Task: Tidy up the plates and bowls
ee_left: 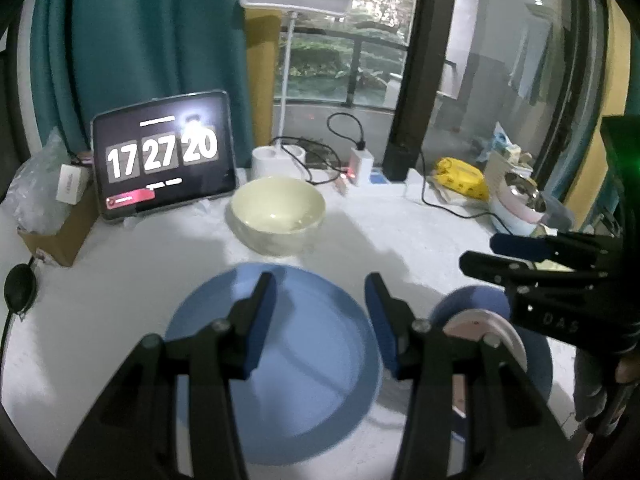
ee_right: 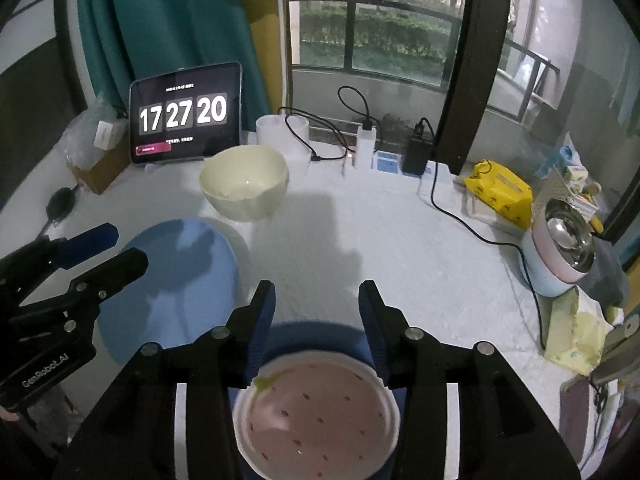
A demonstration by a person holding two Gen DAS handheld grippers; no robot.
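Two grippers, both mine, hang over the white table (ee_right: 400, 240) with nothing in them. My left gripper (ee_left: 320, 316) is parted about halfway above the large blue plate (ee_left: 280, 380), its pads clear of the rim; my right gripper (ee_right: 316, 320) is parted much the same over the small pink speckled plate (ee_right: 316, 412), which sits on a second blue plate (ee_right: 316, 332) beneath it. The cream bowl (ee_right: 244, 184) stands alone farther back, just in front of the tablet clock (ee_right: 184, 116), well apart from both plates.

I judge the sorting is midway: the pink plate is already stacked on one blue plate, while the large blue plate and the bowl are loose. The next move probably means gathering the plates into one pile, so I need a jaw under a plate's thin rim, which is flat on the cloth. That calls for a low, shallow approach and a firm pinch, or the plate may slide away.
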